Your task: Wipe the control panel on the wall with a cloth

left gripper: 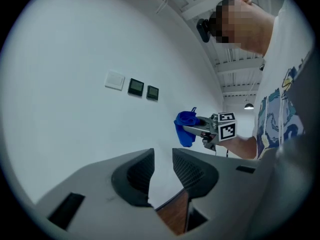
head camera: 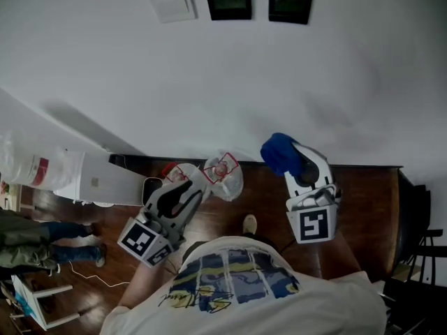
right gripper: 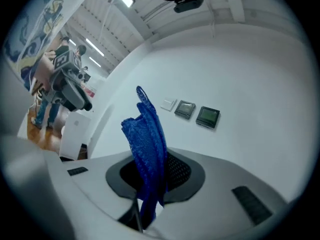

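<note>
A person's patterned shirt sits nearest. To the right, the right gripper has its fingers clamped on a blue cloth. The left gripper has its fingers slightly apart and empty. Control panels are on the far wall.

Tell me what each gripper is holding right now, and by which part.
The right gripper is shut on the blue cloth, pinching its lower end; the rest stands up past the jaws. The left gripper holds nothing, jaws slightly apart.
</note>
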`<state>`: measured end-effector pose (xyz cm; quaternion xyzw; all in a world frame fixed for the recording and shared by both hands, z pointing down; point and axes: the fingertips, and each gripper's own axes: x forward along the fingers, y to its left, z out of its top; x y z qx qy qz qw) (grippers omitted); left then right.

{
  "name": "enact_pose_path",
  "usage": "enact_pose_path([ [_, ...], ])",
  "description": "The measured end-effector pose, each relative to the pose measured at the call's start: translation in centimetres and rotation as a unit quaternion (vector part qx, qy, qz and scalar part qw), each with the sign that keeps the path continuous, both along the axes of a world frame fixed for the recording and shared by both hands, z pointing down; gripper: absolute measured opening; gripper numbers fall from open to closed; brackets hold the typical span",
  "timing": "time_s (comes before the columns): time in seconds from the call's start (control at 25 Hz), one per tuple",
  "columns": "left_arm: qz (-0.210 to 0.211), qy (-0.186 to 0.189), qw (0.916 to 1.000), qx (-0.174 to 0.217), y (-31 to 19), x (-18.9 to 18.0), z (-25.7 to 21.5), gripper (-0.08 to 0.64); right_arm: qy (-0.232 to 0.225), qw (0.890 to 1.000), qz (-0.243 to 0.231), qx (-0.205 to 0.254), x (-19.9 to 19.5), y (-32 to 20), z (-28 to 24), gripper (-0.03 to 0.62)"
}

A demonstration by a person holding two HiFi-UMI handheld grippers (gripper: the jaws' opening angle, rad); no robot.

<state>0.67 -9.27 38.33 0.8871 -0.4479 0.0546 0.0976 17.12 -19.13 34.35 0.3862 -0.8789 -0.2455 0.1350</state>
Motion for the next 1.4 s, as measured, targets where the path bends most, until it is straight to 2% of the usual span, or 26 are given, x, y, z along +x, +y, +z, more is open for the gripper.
enact_pose_path([
  [0.16,-0.006,0.016,0.9997,0.017,3.1,-3.6,-0.6,0.114,-0.025,0.999,-0.028,-0.033,-4.1,5.5,0.0,0.091],
  [0.24,-0.009,0.018,0.9995,0.026,5.3,-5.9,-1.0,0.114,-0.056,0.995,-0.022,-0.079,-6.6,8.2,0.7,0.089],
  [0.32,-0.021,0.021,0.9990,0.034,7.9,-8.6,-1.2,0.114,-0.084,0.989,-0.035,-0.113,-9.9,11.2,0.8,0.089],
  [0.6,-0.080,0.015,0.9957,0.044,18.4,-20.2,-0.8,0.114,-0.110,0.973,-0.123,-0.159,-22.9,23.1,0.1,0.089],
  [0.8,-0.109,0.022,0.9931,0.039,25.2,-26.3,0.0,0.114,-0.108,0.964,-0.161,-0.183,-29.4,29.7,0.6,0.089],
  [0.92,-0.120,0.030,0.9918,0.032,28.0,-28.4,0.5,0.114,-0.112,0.959,-0.176,-0.192,-31.5,32.5,0.6,0.089],
  [1.12,-0.137,0.037,0.9886,0.049,30.5,-29.5,0.1,0.114,-0.127,0.947,-0.210,-0.206,-32.7,35.4,0.5,0.087],
  [1.28,-0.154,0.049,0.9848,0.062,31.4,-29.3,0.0,0.114,-0.114,0.948,-0.235,-0.179,-32.6,36.2,0.1,0.087],
  [1.4,-0.153,0.045,0.9855,0.059,31.9,-28.4,-0.1,0.114,-0.114,0.948,-0.241,-0.173,-31.9,36.6,-0.7,0.087],
])
